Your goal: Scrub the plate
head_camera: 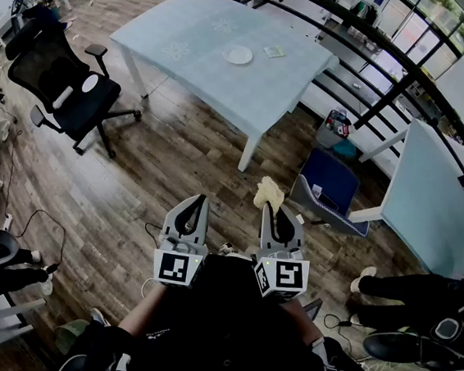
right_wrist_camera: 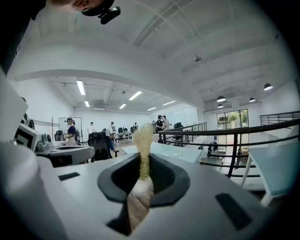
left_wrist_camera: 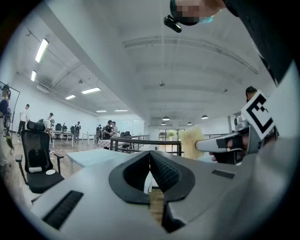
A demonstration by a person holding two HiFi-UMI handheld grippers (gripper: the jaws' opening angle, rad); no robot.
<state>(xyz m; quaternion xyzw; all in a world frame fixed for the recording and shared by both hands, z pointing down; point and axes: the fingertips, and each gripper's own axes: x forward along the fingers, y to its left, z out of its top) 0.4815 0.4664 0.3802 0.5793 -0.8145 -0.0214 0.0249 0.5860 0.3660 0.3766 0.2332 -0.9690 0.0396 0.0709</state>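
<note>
While held well short of the table (head_camera: 187,65), above wood floor: right gripper (head_camera: 273,211) pinched on a yellow scrubber (head_camera: 268,194), its lower end hidden between the fingers; left gripper (head_camera: 200,200) pressed together on nothing; plate (head_camera: 239,54) on the table's top, small, surface detail unreadable.

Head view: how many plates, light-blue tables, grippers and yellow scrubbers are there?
plate: 1
light-blue table: 2
grippers: 2, left gripper and right gripper
yellow scrubber: 1
Total: 6
</note>
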